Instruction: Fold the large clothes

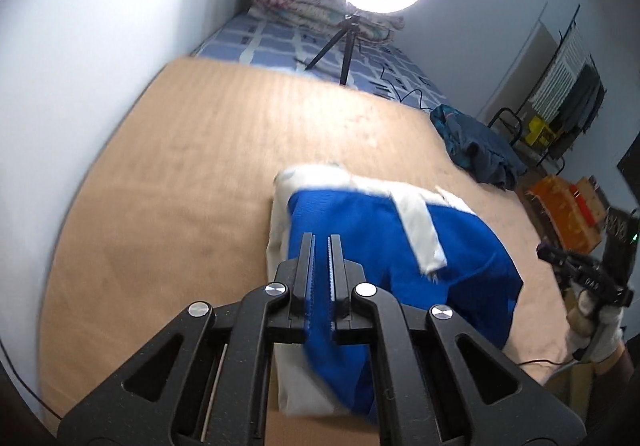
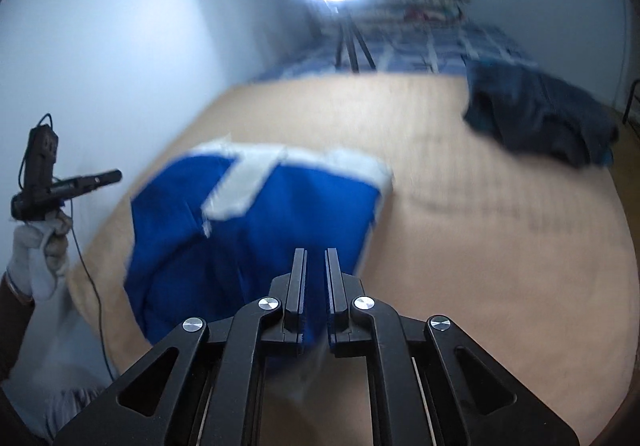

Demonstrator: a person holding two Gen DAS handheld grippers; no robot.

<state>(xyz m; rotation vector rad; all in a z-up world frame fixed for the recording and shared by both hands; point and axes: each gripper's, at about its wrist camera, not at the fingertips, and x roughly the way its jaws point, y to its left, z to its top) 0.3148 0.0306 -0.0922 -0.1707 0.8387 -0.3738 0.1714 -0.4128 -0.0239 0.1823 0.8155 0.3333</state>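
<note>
Tan bedding (image 1: 168,174) carries your blue-and-white garment (image 1: 360,230), partly folded. Your left gripper (image 1: 322,242) pinches its blue near edge, and your right gripper (image 2: 316,256) pinches blue cloth too.

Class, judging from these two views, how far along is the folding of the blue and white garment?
Done: the blue and white garment already lies partly doubled over on the tan surface. In hand: the left tongs and right tongs each pinch its near edge, seemingly mid-fold. Left: laying that fold down, and the dark garment still crumpled at the far side.
</note>
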